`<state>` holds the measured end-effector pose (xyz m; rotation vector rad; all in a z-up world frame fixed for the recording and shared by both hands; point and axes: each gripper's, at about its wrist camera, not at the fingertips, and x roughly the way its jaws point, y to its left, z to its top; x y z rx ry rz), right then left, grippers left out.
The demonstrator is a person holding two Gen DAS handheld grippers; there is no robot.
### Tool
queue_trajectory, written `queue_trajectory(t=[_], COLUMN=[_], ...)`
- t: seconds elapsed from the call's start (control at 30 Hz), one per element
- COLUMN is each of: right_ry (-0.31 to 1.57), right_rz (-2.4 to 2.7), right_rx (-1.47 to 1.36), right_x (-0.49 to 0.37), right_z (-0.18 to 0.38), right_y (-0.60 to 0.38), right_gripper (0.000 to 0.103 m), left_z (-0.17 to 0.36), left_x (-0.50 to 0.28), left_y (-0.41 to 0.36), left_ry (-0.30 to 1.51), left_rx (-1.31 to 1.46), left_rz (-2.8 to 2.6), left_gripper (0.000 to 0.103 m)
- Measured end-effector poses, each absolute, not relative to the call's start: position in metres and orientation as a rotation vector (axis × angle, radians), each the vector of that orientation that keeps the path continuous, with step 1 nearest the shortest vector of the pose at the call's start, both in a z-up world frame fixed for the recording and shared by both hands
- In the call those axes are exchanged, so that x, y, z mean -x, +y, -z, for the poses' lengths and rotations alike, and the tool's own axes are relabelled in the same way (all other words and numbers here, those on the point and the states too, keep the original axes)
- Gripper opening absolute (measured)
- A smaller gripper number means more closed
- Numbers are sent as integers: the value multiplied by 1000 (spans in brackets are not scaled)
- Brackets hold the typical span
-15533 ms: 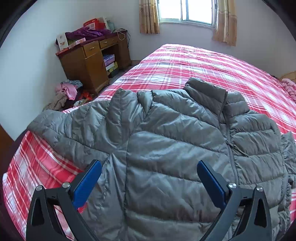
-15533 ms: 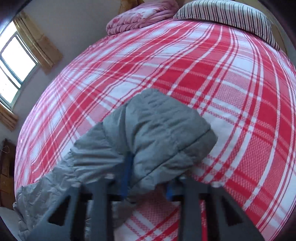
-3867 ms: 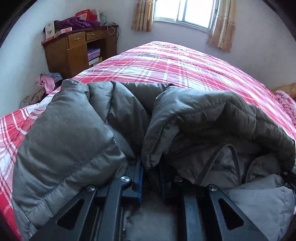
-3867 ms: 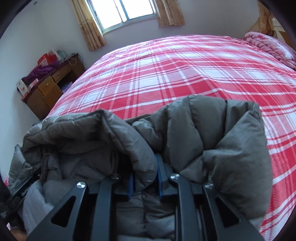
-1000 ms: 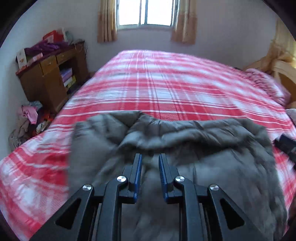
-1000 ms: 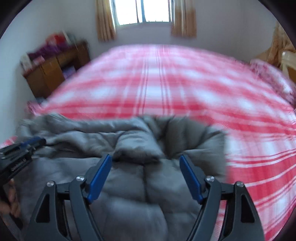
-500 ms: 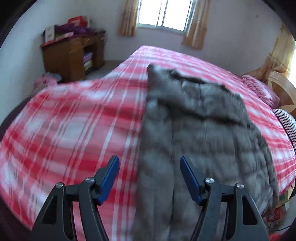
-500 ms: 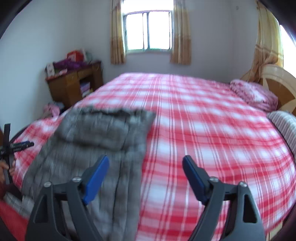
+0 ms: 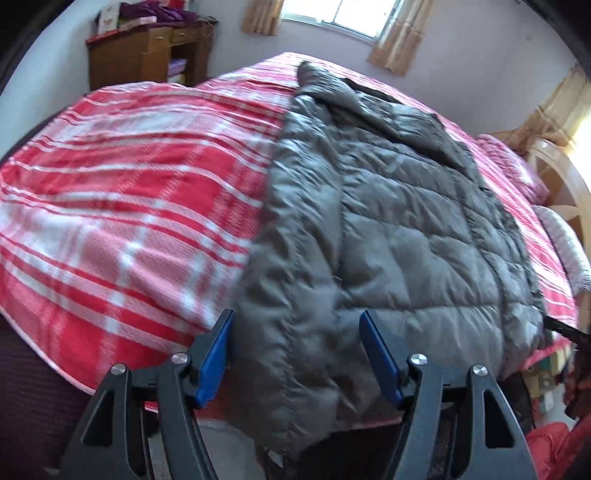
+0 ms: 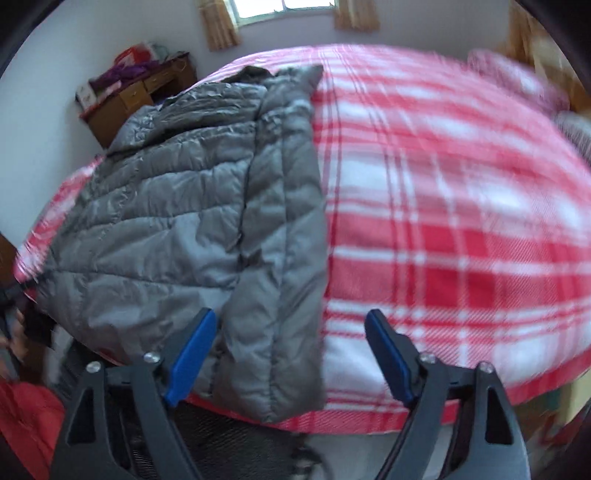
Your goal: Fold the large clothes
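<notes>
Blue pads are lining the inner faces of both black claws, which are filling the bottom of each frame. The left claw [image 9: 295, 354] is standing released and tilting down, its jaws spread with the puffy hem corner of the grey down jacket [image 9: 388, 236] showing in the gap between them, though the pads are not pressing on it. The right claw [image 10: 290, 354] is also tilting down; its jaws are closing, with the jacket's [image 10: 192, 221] lower right corner showing between them but not being pinched.

Quilted and slightly shiny, the jacket is lying as a long, narrow folded slab at the near edge of the bed [image 9: 122, 206], its hem hanging a little over that edge in the lower centre of both views. Stitched channels are running across it and a darker seam is running along its length. Its collar end is pointing toward the top of the frame.

Red-and-white plaid cloth is covering the bed, blurring on the right side of the right wrist view. Farther off, a wooden desk [image 9: 144, 55] piled with clutter is sitting at the upper left, and a curtained window [image 9: 343, 14] is glowing at the top.
</notes>
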<state>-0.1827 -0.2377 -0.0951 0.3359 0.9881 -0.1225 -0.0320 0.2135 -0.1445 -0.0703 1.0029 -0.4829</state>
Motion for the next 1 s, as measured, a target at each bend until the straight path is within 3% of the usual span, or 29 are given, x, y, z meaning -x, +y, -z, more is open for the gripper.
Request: queue_trajectory(t=[0.27,0.4,0.43,0.5,0.6,1.0], right_ry=[1061,1064,1058,1044,999,693], right_rz=[50,10,-1,-12,-33,-213], right_rx=[-428,-478,-505,-545,-564,-699], right_x=[173,171,171,170,172,225], right_z=[124,122,121,119,107,6], right_y=[-227,-231,-232,-233,-232,-247], right_gripper=[56,26,21,18,15,13], left_z=[163,163,162,155,137,12], left_x=[34,34,34,35,41,86], left_y=[213,222,222,221,223,250], left_ry=[1028,1048,1048,1037,1001,727], left_rx=[57,152,171,183,221,397], left_rz=[508,560,576,597,651,1015], left_gripper=[66,29,25,17,14,13])
